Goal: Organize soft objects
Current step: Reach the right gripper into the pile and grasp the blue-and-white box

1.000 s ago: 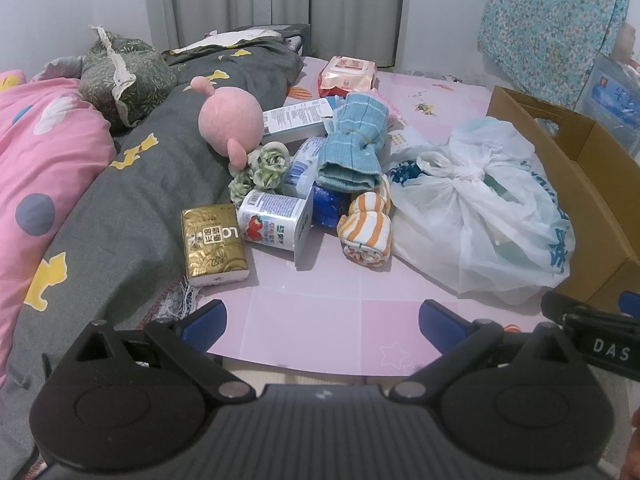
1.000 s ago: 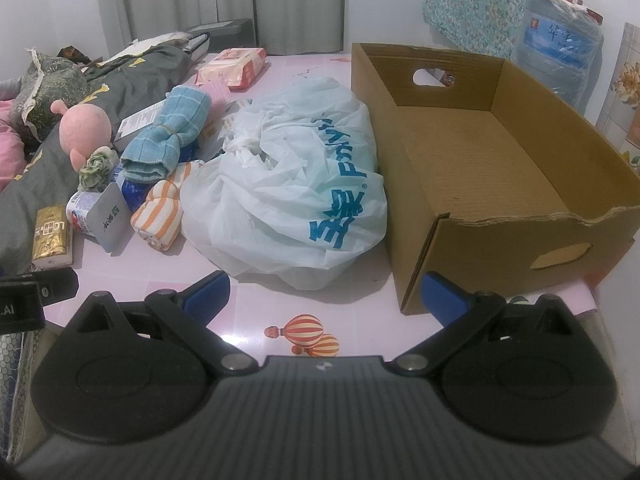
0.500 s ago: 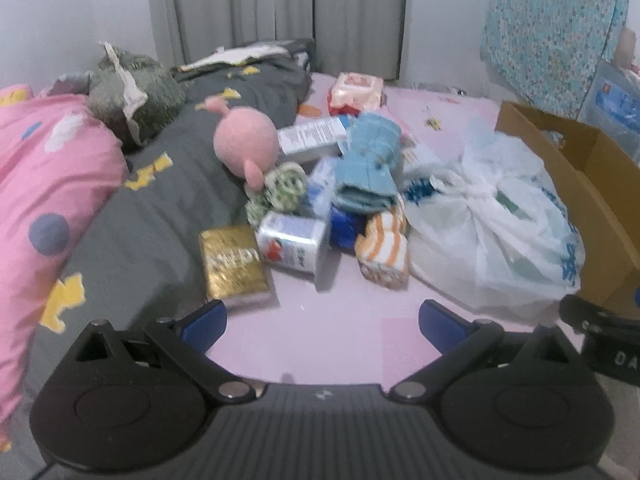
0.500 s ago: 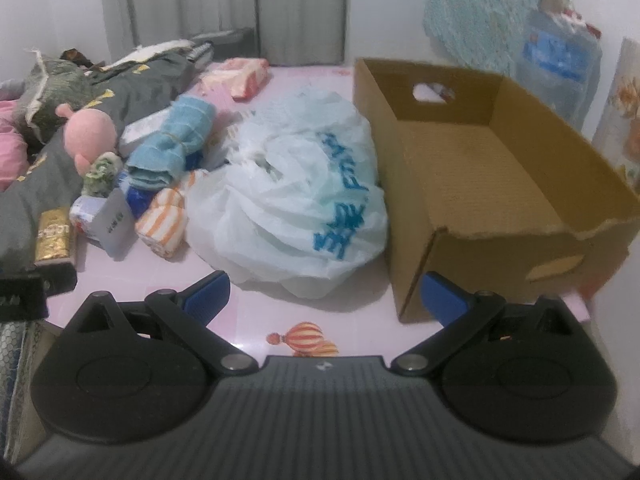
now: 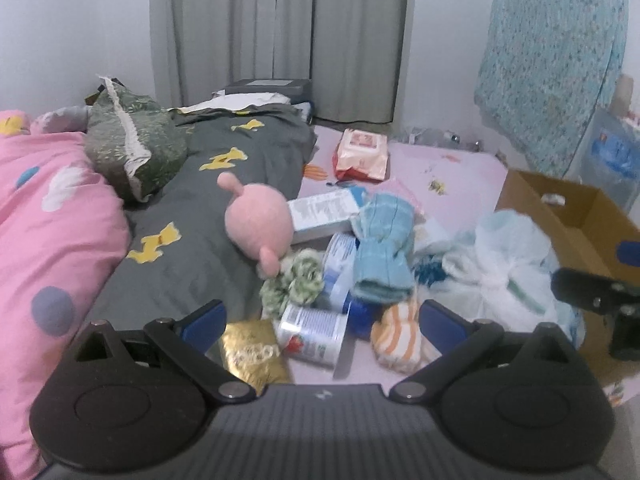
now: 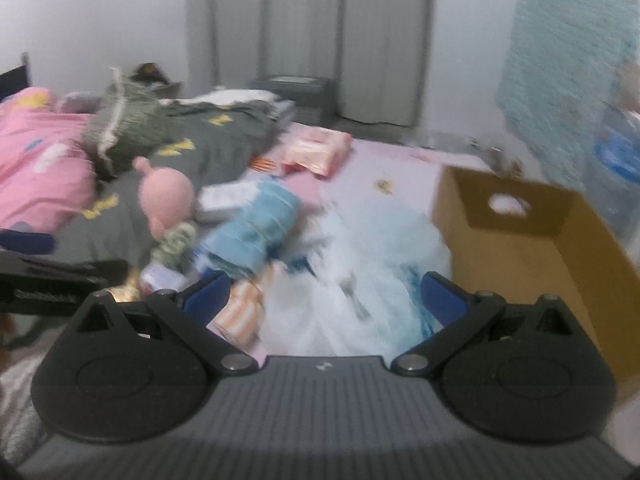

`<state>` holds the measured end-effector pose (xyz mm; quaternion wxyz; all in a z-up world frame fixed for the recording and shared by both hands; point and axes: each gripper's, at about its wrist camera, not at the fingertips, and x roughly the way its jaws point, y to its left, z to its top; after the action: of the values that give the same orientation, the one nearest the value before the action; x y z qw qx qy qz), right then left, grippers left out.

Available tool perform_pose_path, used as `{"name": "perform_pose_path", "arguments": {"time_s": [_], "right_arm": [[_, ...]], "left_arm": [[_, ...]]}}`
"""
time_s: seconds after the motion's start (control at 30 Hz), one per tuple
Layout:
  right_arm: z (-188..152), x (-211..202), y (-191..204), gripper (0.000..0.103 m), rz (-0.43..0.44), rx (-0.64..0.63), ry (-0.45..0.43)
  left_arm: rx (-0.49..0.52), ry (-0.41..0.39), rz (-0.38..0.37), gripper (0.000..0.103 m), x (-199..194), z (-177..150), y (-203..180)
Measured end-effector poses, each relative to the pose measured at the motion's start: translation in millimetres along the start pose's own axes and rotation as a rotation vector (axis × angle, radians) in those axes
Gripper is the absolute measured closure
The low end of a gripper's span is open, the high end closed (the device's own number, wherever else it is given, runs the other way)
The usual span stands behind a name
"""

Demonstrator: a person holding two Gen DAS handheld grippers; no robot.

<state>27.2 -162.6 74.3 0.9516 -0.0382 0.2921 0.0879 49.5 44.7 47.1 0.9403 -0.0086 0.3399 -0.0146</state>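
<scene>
Cardboard is what the open box [image 6: 532, 240] is made of; it is seen at the right edge of the pink mat [image 5: 460, 172], and nothing can be made out inside it. The soft things are heaped near the mat's middle, just beside the grey quilt [image 5: 192, 240] of the bed. The orange-striped roll [image 5: 398, 336] lies directly ahead of the left gripper [image 5: 320, 318], close to its right finger, with its long axis pointing roughly away from the camera. The white plastic bag [image 6: 360, 280] is found straight ahead of the right gripper [image 6: 324, 294], touching the box side. Both grippers are held wide and empty. The left gripper is judged the nearer to the striped roll, the right to the bag and box.
</scene>
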Motion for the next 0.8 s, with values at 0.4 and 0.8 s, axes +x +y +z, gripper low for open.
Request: {"name": "perform_pose_path", "arguments": {"time_s": [0.4, 0.8], "right_arm": [[83.6, 82.9, -31.5, 0.001, 0.230, 0.028, 0.135], [150.1, 221.0, -56.0, 0.010, 0.306, 0.093, 0.245]], "left_arm": [[-0.002, -0.032, -0.041, 0.001, 50.5, 34.2, 2.2], [-0.037, 0.011, -0.114, 0.032, 123.9, 91.0, -13.7]]}}
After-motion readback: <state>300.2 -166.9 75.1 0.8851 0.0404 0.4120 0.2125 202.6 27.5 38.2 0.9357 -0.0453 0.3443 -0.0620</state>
